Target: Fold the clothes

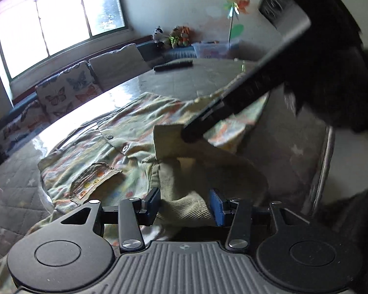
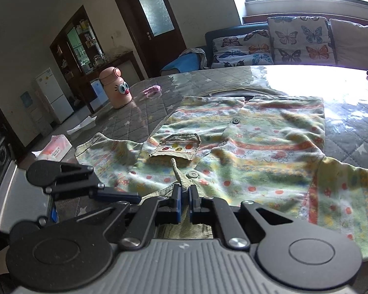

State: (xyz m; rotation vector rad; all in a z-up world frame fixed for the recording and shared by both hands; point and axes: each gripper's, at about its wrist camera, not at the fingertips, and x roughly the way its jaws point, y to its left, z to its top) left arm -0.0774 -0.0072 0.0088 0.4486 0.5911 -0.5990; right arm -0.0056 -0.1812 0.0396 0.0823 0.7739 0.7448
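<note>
On the table [image 2: 350, 132], shirt [image 2: 257, 142] lies collar away.

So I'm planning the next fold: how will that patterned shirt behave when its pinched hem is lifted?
Probably floppy: the patterned shirt lies wrinkled, and the hem rises in a soft ridge where the right gripper pinches it. Likely light, being thin cloth. It may slide easily on the glossy table.
</note>
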